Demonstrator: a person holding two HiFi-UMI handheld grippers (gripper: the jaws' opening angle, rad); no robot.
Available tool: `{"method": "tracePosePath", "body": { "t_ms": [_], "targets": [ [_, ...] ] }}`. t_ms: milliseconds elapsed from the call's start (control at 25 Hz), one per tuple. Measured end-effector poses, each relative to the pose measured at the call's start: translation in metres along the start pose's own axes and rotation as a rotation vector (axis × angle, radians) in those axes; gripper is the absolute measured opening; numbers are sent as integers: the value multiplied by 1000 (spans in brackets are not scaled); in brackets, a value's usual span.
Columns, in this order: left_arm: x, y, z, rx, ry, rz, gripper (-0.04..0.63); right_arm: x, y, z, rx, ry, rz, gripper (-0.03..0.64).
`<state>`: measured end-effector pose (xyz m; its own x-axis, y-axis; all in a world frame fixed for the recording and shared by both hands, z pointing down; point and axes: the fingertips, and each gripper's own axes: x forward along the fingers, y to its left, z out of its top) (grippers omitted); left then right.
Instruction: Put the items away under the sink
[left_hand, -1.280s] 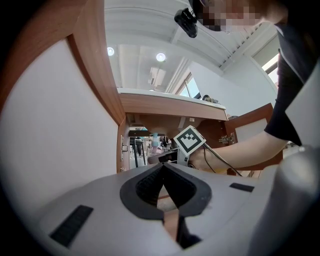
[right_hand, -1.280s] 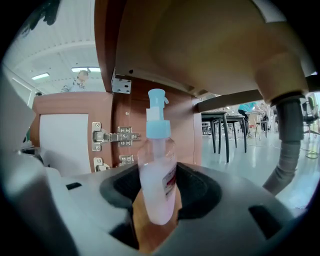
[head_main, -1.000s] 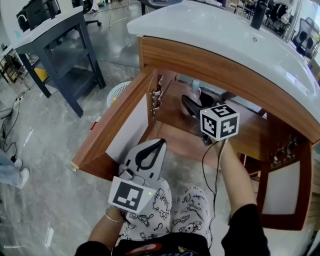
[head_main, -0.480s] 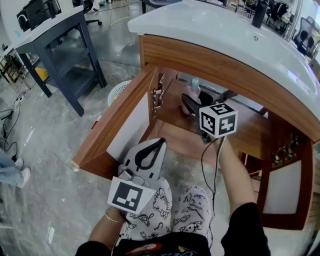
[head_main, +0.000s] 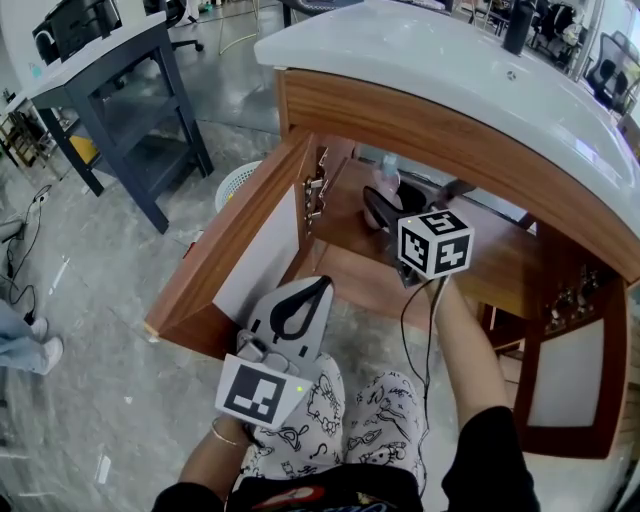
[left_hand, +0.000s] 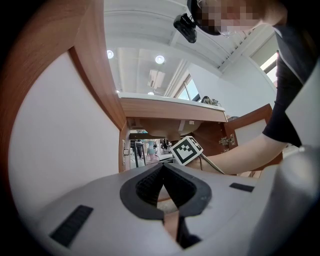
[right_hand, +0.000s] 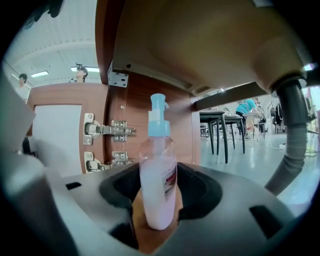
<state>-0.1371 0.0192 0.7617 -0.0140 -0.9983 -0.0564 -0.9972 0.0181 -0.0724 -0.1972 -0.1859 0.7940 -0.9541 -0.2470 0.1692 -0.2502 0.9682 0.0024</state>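
The right hand-held gripper (right_hand: 158, 192) pinches the pump bottle (right_hand: 159, 150) upright, mid-frame, so it stands on the cabinet floor (head_main: 500, 262); the left hand-held gripper (left_hand: 162, 172) is pressed together.

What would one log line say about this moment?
right gripper: shut on pink bottle, inside sink cabinet | left gripper: shut, empty, outside it

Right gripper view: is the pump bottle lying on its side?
No, the pump bottle stands upright between the jaws, with its blue pump head on top.
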Motion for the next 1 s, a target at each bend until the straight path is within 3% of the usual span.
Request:
{"method": "tracePosePath", "body": {
  "t_ms": [280,560,760,1000],
  "targets": [
    [2,-3,1,-5,-5,2,8,-11,-1,1,18,-15,-2,235],
    [8,-15,1,-12,-8,-20,8,-48,0,11,70,-111,-26,229],
    [17,-23,-1,-17,2,-29,8,-71,0,11,56,-140,-38,203],
    [21,-31,0,-16,4,-25,8,-92,1,11,80,-181,-33,108]
  ]
}}
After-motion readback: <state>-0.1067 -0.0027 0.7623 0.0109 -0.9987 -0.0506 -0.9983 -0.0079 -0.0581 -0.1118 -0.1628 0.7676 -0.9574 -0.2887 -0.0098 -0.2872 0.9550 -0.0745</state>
